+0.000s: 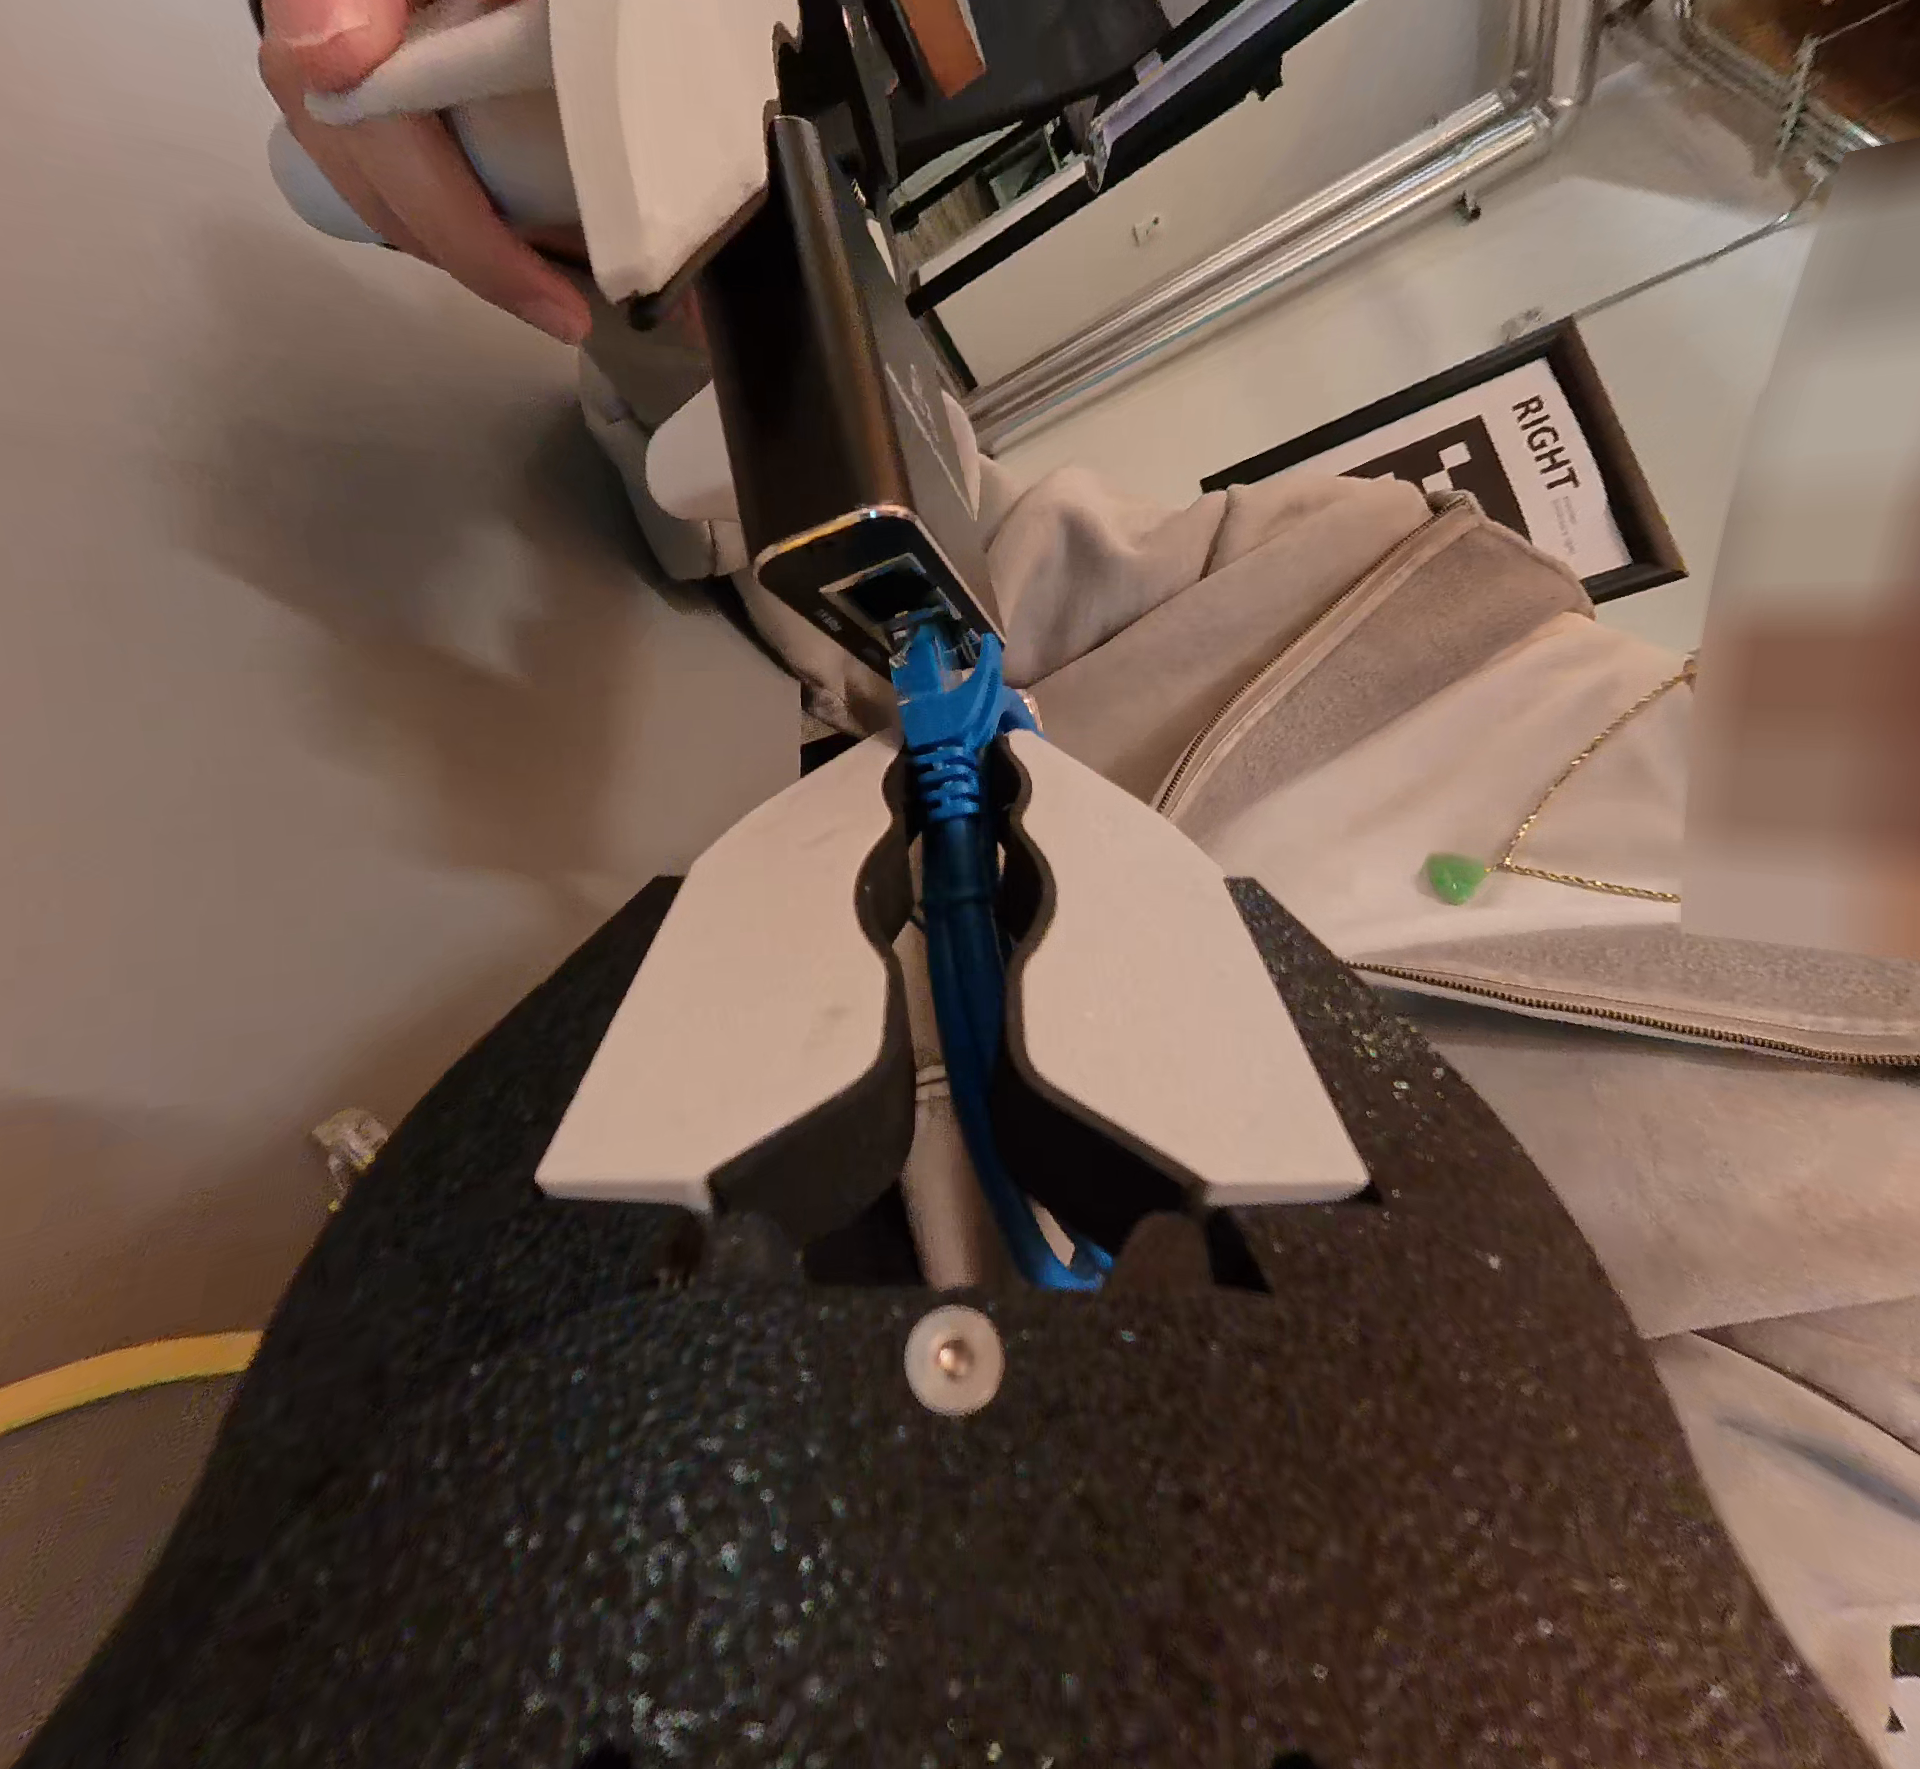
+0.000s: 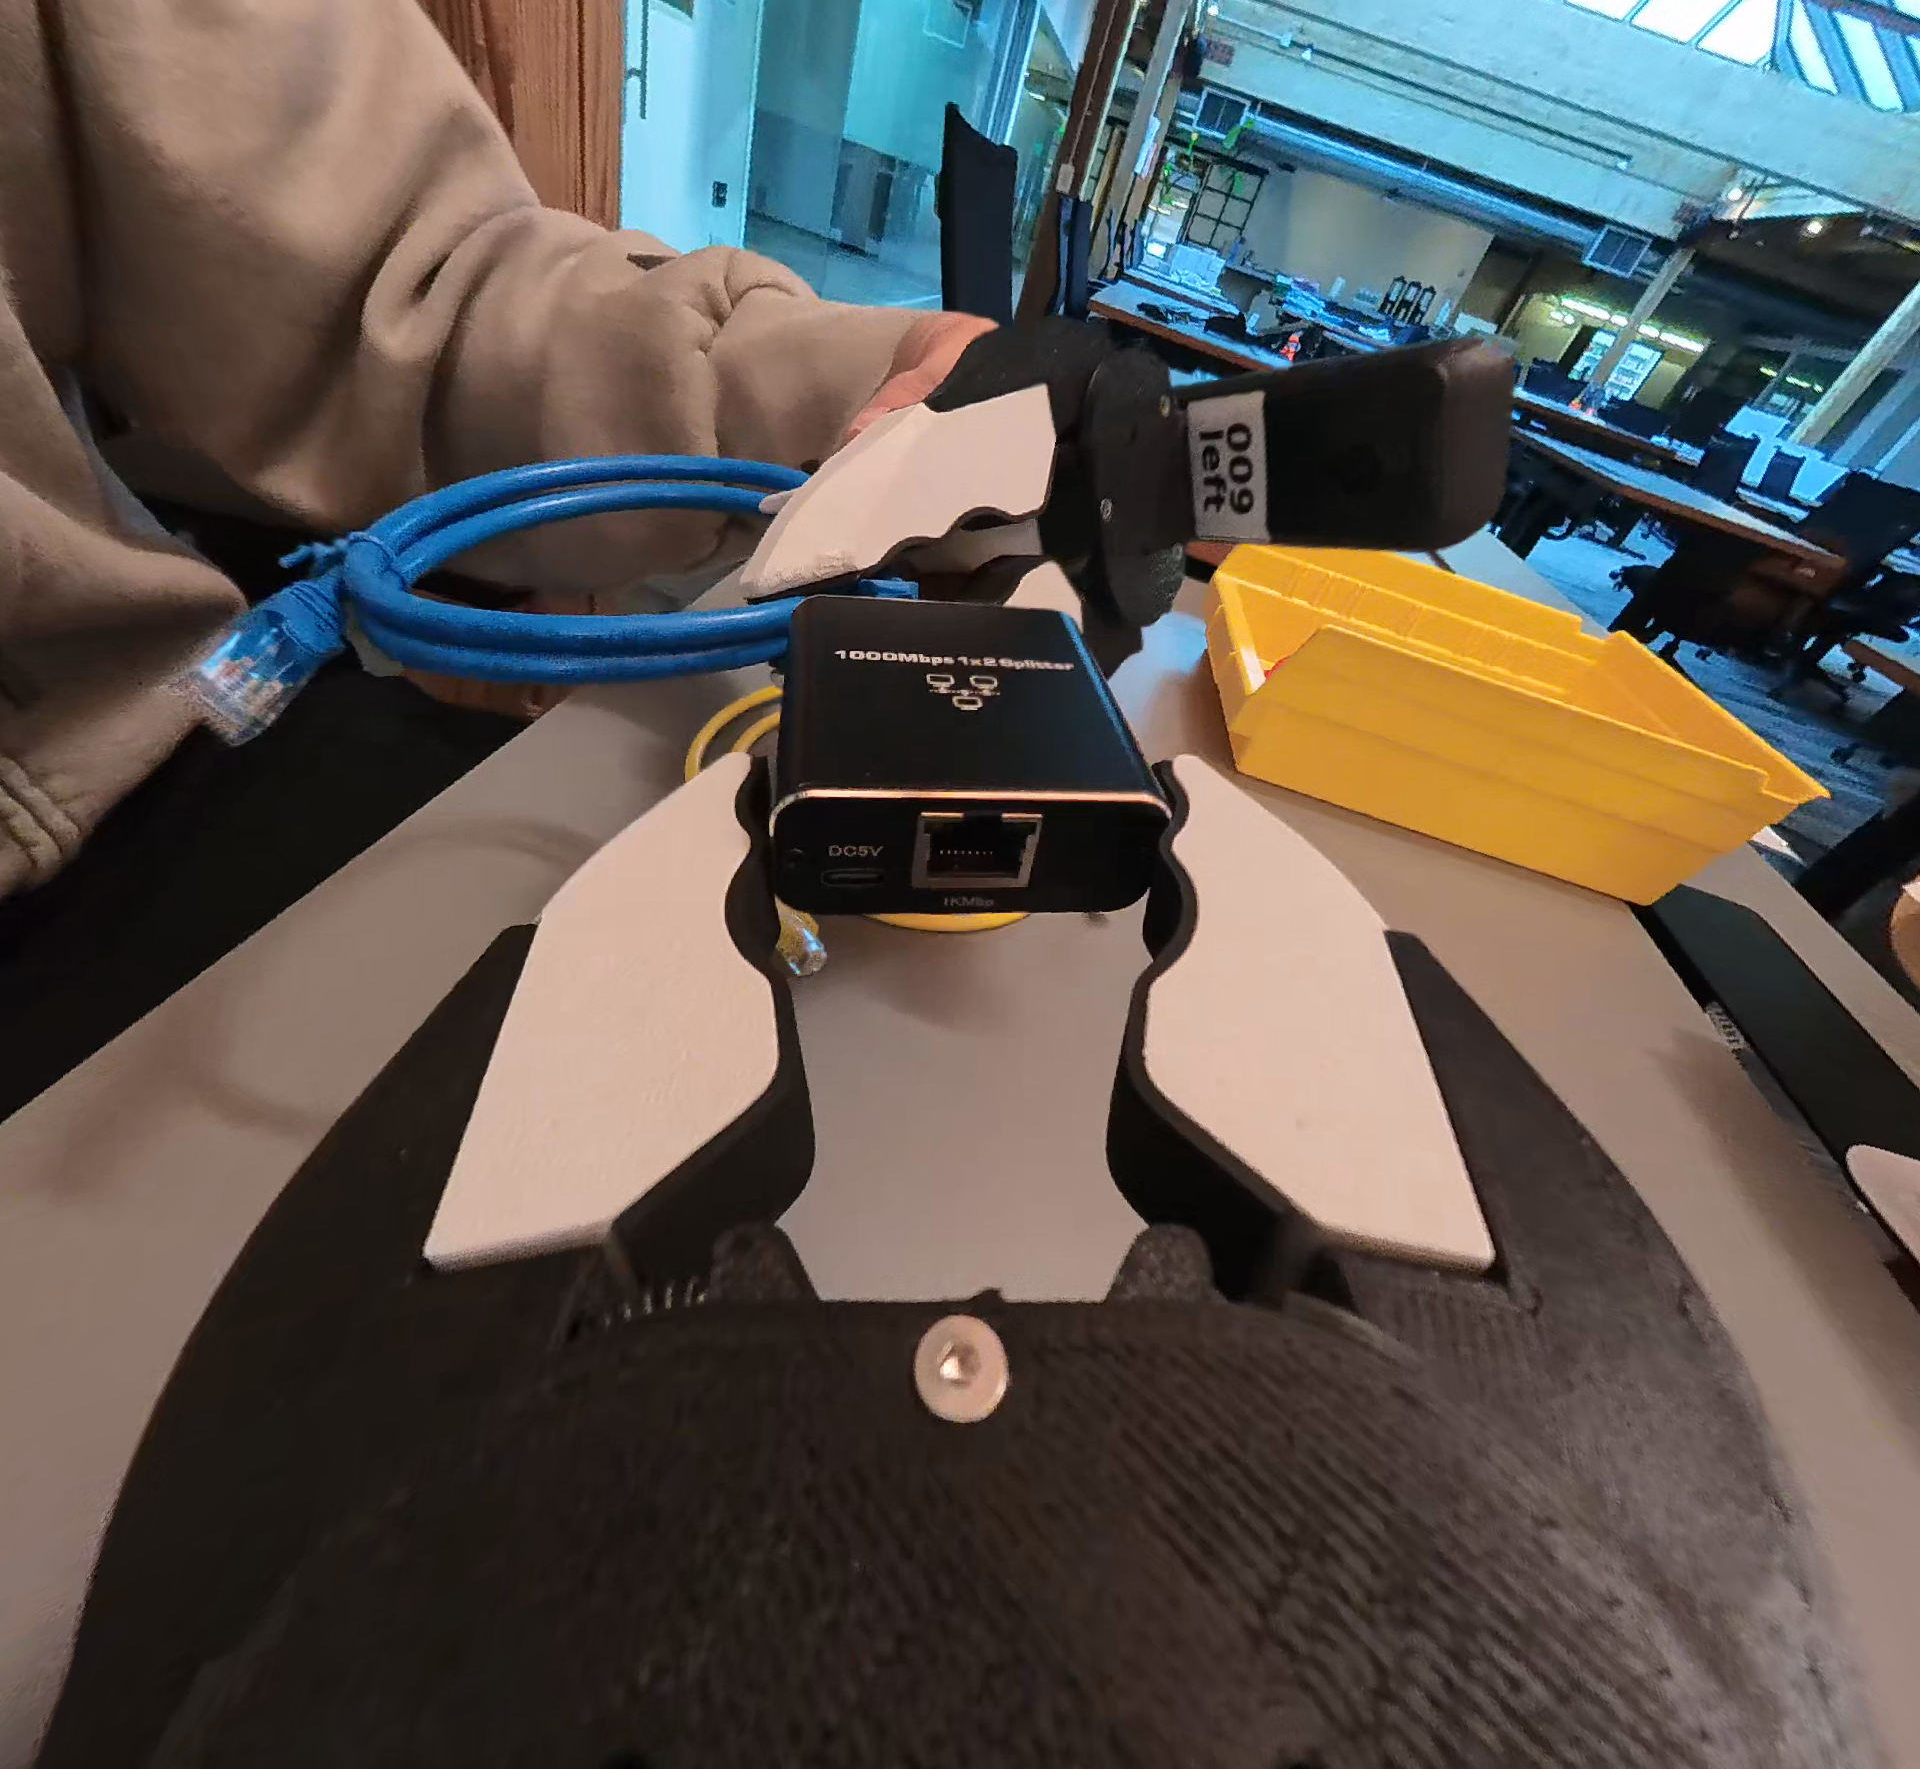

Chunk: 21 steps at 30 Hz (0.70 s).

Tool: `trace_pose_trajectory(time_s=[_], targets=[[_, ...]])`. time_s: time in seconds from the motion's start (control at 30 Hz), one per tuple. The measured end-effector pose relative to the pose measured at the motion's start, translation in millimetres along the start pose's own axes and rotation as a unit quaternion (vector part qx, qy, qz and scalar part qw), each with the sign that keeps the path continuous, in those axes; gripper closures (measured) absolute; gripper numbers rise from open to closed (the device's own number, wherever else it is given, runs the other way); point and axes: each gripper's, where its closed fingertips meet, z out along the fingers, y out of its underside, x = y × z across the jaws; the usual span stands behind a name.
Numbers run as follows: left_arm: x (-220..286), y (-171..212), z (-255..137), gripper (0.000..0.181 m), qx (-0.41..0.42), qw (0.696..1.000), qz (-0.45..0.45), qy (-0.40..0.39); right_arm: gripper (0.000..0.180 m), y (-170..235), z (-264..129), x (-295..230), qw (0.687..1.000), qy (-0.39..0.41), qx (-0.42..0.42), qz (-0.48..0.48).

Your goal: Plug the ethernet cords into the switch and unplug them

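Open near port (image 2: 977, 849) between claw fingers; yellow bin (image 2: 1475, 711) close alongside.

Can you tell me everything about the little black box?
The small black metal-looking box has rounded edges and white markings on top. Its near end shows one empty network port and a small slot. The right gripper clamps its sides above the grey table. At its far end, the left gripper holds the blue cable's plug at a port.

The left gripper (image 1: 951, 763) is closed down to a narrow gap, pointing forward and slightly up. The right gripper (image 2: 961, 784) is held level with its fingers spread wide. A hand (image 1: 405, 109) is wrapped around the right gripper's handle.
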Motion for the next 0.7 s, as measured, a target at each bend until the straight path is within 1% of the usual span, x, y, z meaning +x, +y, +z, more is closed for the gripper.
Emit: trace_pose_trajectory(time_s=[0.13,0.27,0.37,0.47,0.57,0.7], targets=[[0.1,3.9,-1.5,0.17,-0.017,1.0,-0.003,-0.01,0.111,0.7,1.8,-2.6,1.0,-0.002,-0.011,-0.003],[-5.2,7.3,-3.7,0.17,-0.023,0.999,-0.01,-0.02,0.111,-2.2,4.4,-4.3,0.999,-0.013,0.016,0.033],[-8.0,7.1,-9.9,0.17,-0.014,0.999,-0.015,-0.026,0.114,-5.6,5.0,-5.9,0.998,-0.023,0.035,0.051],[-9.4,9.1,-13.8,0.17,-0.016,0.999,-0.015,-0.037,0.114,3.5,9.7,-6.7,0.999,-0.023,0.006,0.049],[-8.0,4.7,-17.1,0.17,0.0,0.999,-0.017,-0.038,0.114,-4.6,10.2,-0.4,0.997,-0.003,0.044,0.059],[-9.1,0.7,-21.8,0.17,0.014,0.999,-0.018,-0.043,0.115,-4.9,11.2,5.6,0.997,0.025,0.056,0.049]])
